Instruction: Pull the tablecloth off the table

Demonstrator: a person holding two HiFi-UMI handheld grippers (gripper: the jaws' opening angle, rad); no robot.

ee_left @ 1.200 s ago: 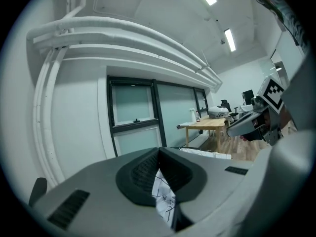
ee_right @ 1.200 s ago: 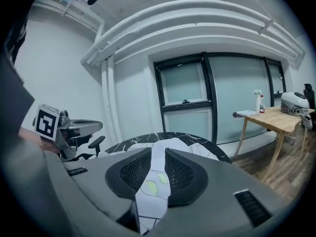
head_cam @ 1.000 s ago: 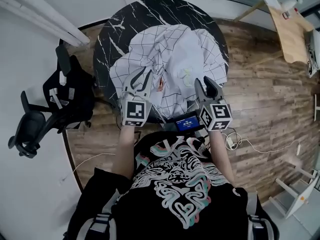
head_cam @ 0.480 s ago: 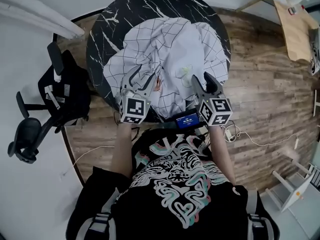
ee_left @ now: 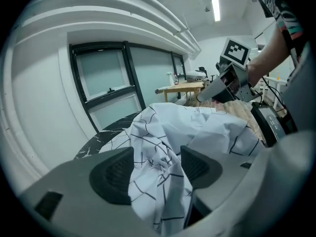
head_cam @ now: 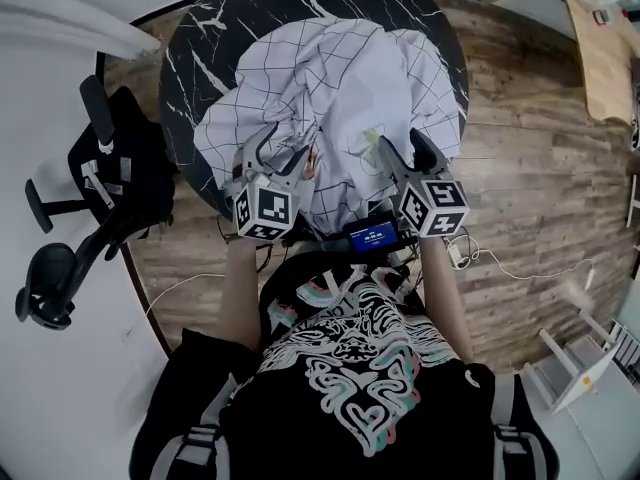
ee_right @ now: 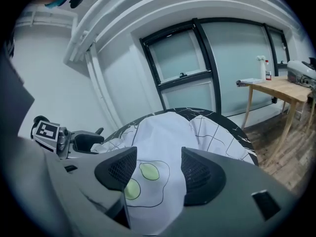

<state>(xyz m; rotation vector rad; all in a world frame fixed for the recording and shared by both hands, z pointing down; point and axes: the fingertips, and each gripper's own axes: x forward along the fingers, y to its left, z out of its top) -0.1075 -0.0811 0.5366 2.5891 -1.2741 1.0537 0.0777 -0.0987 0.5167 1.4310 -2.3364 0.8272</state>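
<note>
Cloth (head_cam: 340,88): white with a thin black grid, crumpled in a heap on the near half of the table, near edge drooping over the rim toward the person; heaped much as a second before, not yet off.
Table (head_cam: 200,48): round, black marble with white veins; far and left parts bare; sat higher in the head view than a second before.
Left gripper (head_cam: 280,148): at the near left edge of the heap, tilted down; jaws apart, just opened, plainly wider than a second before; a creased fold of cloth hung loose between the pads (ee_left: 112,174), not pinched.
Right gripper (head_cam: 402,148): at the near right edge of the heap, side by side with the left as before; jaws apart, likewise just opened; smooth cloth with an egg print (ee_right: 140,174) lay between the pads, not pinched.
Chair (head_cam: 90,198): black, left of the table, on the wood floor (head_cam: 530,168); nearer the left edge of the head view than before.
Device (head_cam: 372,236): small, blue screen lit, at the person's chest, between the two grippers' marker cubes, as in the earlier frames.
</note>
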